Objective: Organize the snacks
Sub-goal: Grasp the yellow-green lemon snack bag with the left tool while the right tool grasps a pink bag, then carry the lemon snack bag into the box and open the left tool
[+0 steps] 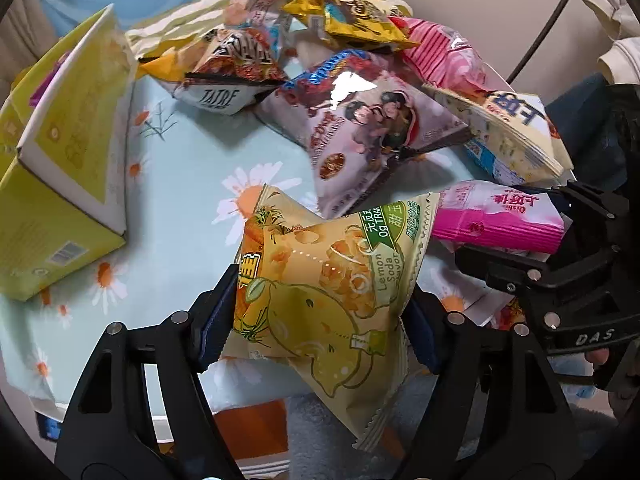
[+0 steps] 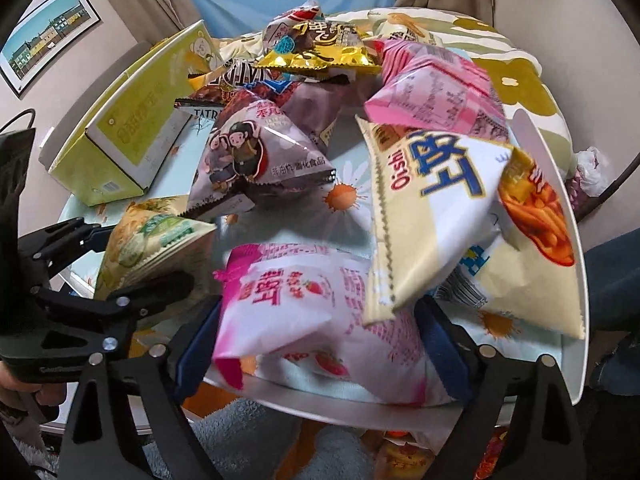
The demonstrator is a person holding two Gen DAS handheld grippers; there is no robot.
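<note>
Yellow-green foil, puffed and crinkled: the lemon soda snack bag (image 1: 320, 280) pinched between the blue pads of the left gripper (image 1: 316, 312), held off the daisy-print tablecloth (image 1: 192, 184) near the table's front edge. Pink and white at the other wrist — the strawberry snack bag (image 2: 312, 312) clamped across its width by the right gripper (image 2: 320, 332), lower edge at the white table rim (image 2: 576, 280), upper end tucked under the cream Oishi bag (image 2: 432, 200). Both tongs closed on a packet, neither empty.

Seen from the left wrist: the open yellow box (image 1: 60, 160) lying on its side at nine to ten o'clock, well apart from the lemon bag; the loose heap of packets from twelve round to two, with the purple cartoon bag (image 1: 368, 128) at one o'clock. Box mouth not readable from either view.

Judged to be mid-sort, most of the pile untouched. For the carry: light pressure only, since air-filled bags slip or burst under a hard squeeze; a grip on the body, not the crimped seam. Strawberry bag best drawn straight back toward six o'clock — a lift would likely drag the Oishi bag off the rim. Lemon bag probably bound for the box; a clear sweep toward nine o'clock, low over the cloth.
</note>
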